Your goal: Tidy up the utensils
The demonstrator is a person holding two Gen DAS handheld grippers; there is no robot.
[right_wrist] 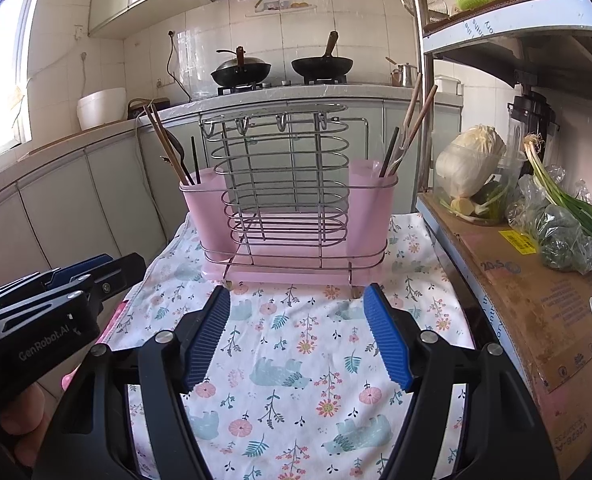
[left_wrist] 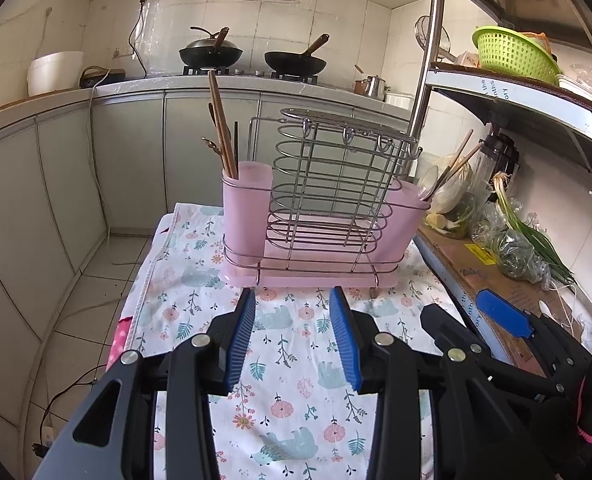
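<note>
Chopsticks (right_wrist: 168, 148) are seen standing in the pink holder (right_wrist: 292, 216), beyond both jaws. Left gripper (left_wrist: 292, 300) and right gripper (right_wrist: 296, 300) are held released, empty. One stick should be approached squarely and pinched mid-shaft.

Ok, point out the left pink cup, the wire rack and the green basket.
left pink cup (right_wrist: 204, 210): right wrist view, on its front wall.
wire rack (right_wrist: 280, 168): right wrist view, on the middle wire loops.
green basket (left_wrist: 511, 54): left wrist view, on its mesh side.
</note>
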